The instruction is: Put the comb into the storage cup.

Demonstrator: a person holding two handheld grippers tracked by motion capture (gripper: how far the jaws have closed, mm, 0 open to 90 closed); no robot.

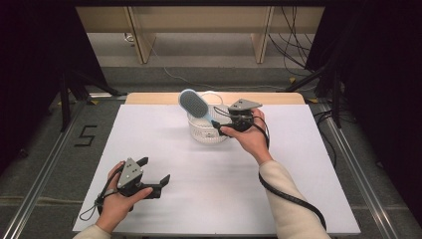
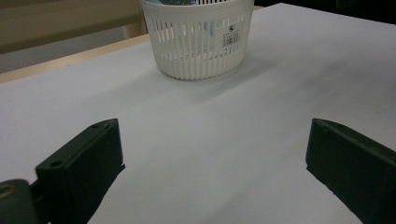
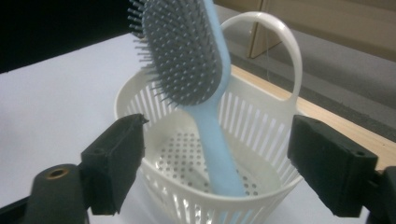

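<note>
The hairbrush [image 3: 187,60] is stood handle-down in the white basket [image 1: 205,130] near the table's [image 1: 298,199] far edge, leaning on the rim. The right hand-held gripper [image 1: 219,127] is held spread beside it, gripping nothing. The left hand-held gripper [image 1: 155,172] is rested apart, empty, presumably kept clear.

Setting, described from the counter [image 1: 164,149]: a white sheet covers its top, leaving a strip of pale wood [image 1: 149,98] bare along the far edge. Grey carpeted floor [image 1: 40,149] surrounds the counter; a black numeral 5 [image 1: 85,135] is marked on it to the left. Metal rails [image 1: 50,164] run along the floor on both sides of the counter. Beyond the far edge stands light wooden furniture [image 1: 142,35] with upright panels. Black cables [image 1: 291,45] trail over the floor beyond the counter's far right corner. Dark curtains [image 1: 388,74] close off both sides
</note>
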